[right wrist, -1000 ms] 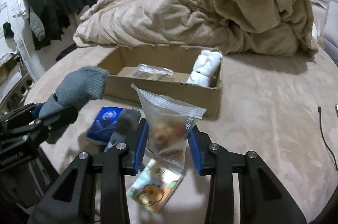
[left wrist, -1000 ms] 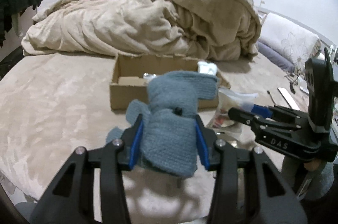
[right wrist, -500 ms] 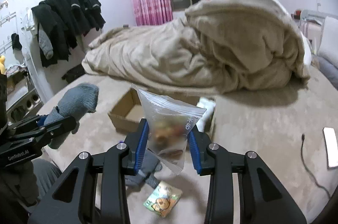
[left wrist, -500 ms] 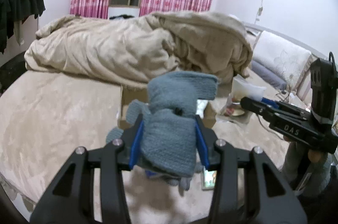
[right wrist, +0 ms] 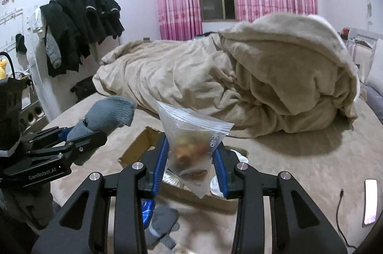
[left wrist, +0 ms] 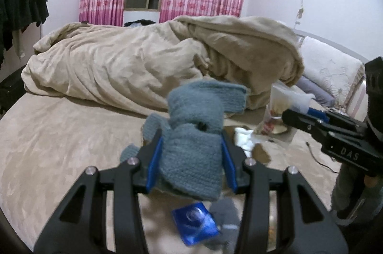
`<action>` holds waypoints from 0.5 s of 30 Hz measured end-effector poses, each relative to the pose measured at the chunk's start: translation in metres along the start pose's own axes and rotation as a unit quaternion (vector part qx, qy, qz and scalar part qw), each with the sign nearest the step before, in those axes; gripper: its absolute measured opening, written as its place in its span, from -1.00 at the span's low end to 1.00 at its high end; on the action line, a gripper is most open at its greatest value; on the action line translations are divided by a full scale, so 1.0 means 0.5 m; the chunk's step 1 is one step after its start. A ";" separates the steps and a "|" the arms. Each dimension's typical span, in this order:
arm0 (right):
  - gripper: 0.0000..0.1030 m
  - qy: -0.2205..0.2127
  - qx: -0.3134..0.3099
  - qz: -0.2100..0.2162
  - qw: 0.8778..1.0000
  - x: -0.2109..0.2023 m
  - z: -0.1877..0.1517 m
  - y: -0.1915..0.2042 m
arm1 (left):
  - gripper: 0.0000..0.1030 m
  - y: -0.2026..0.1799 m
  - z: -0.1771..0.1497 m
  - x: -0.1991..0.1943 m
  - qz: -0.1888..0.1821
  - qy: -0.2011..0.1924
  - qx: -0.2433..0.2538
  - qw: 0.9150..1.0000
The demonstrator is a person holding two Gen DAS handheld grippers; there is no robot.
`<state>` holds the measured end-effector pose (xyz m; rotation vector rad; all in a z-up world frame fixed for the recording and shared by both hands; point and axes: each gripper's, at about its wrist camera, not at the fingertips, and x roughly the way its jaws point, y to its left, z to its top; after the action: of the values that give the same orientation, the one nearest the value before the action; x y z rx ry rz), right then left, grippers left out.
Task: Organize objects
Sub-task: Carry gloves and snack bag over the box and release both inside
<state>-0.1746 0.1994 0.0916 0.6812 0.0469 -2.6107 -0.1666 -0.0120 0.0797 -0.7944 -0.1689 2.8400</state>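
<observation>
My left gripper (left wrist: pixel 192 164) is shut on a grey-blue knitted glove (left wrist: pixel 198 134) and holds it in the air above the bed. My right gripper (right wrist: pixel 190 165) is shut on a clear zip bag of snacks (right wrist: pixel 194 141), also lifted. An open cardboard box (right wrist: pixel 138 151) lies on the bed below both, with a white roll (left wrist: pixel 244 136) inside. A blue packet (left wrist: pixel 195 225) and a second grey glove (right wrist: pixel 162 225) lie on the bed below. The left gripper shows in the right wrist view (right wrist: pixel 95 131), the right gripper in the left wrist view (left wrist: pixel 294 115).
A heaped beige duvet (left wrist: pixel 143 69) fills the far half of the bed. A phone (right wrist: pixel 369 201) and a black cable (right wrist: pixel 340 206) lie at the right. Dark clothes (right wrist: pixel 81 24) hang on the left wall. Pillows (left wrist: pixel 328 69) are at the right.
Both grippers have risen well above the bed with their loads; the box and the items on the bed now sit lower and partly hidden behind the held glove and bag.
</observation>
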 end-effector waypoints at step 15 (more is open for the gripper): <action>-0.25 0.088 0.035 -0.001 0.995 0.208 -0.066 -0.060 | -0.11 0.061 -0.041 0.205 0.012 0.082 -0.026 0.996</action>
<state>-0.2537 0.1891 0.0114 0.9360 0.0097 -2.5581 -0.2463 -0.0192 0.0059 -1.0413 -0.2104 2.7857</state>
